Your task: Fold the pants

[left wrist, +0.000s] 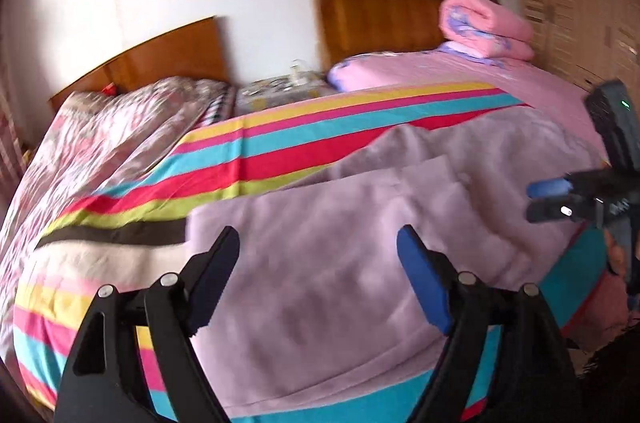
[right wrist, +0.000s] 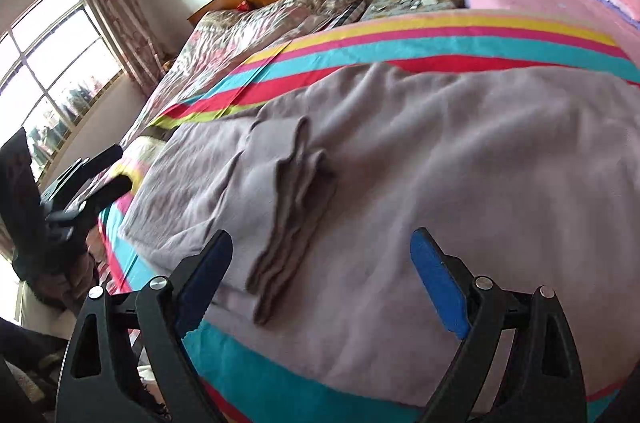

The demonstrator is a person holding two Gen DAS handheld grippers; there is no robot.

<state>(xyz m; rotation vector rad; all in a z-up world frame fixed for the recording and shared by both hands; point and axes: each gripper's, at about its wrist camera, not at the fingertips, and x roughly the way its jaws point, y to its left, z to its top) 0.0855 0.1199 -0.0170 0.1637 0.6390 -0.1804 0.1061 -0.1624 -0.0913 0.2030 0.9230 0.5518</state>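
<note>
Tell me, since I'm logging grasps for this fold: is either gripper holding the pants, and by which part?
Nothing is held. The left gripper and right gripper are both open above the pants, gripping no fabric.

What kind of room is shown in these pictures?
Most likely a home bedroom: two wooden headboards against the wall, a bed under a bright striped sheet with the mauve fleece pants spread on it, and a rolled pink blanket.
</note>
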